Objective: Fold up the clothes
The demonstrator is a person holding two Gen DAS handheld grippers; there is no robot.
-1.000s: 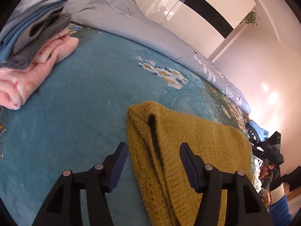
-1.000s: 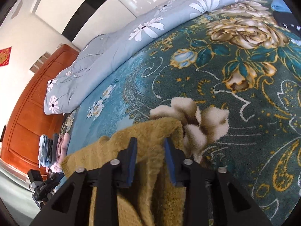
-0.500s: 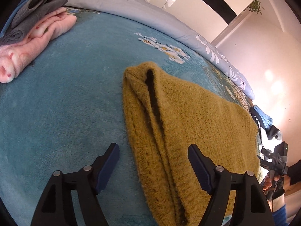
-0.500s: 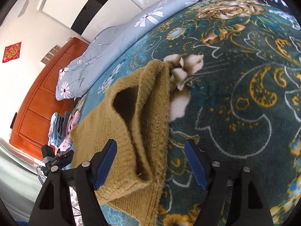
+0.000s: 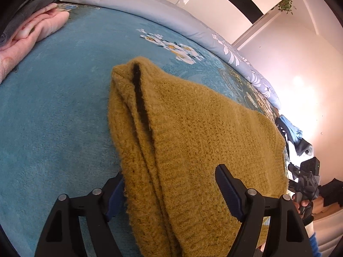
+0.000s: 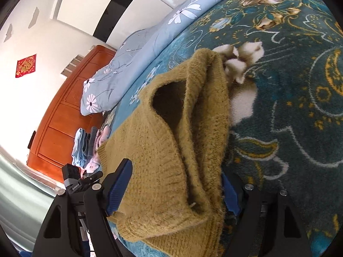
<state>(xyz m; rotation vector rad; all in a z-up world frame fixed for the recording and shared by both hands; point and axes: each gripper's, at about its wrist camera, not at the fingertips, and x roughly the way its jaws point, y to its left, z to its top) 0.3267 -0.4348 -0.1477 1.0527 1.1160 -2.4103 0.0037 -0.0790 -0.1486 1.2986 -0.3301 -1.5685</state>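
A mustard-yellow knit sweater [image 5: 193, 132] lies folded on the teal floral blanket [image 5: 53, 107]. My left gripper [image 5: 171, 190] is open, with its jaws on either side of the sweater's folded left edge. In the right wrist view the sweater [image 6: 171, 150] lies with a sleeve or neck opening gaping. My right gripper [image 6: 173, 190] is open and straddles the sweater's near end. The far gripper shows small at the edge of each view.
A stack of folded pink, grey and blue clothes [image 5: 32, 25] sits at the far left, also in the right wrist view [image 6: 88, 145]. A pale blue floral duvet [image 5: 171, 23] lies along the back. A wooden headboard [image 6: 70, 117] stands behind. Dark blue clothes [image 5: 293, 132] lie at the bed's right end.
The right gripper has opened, letting go of the sweater. Both grippers, now open wide, have moved forward over the sweater's ends.
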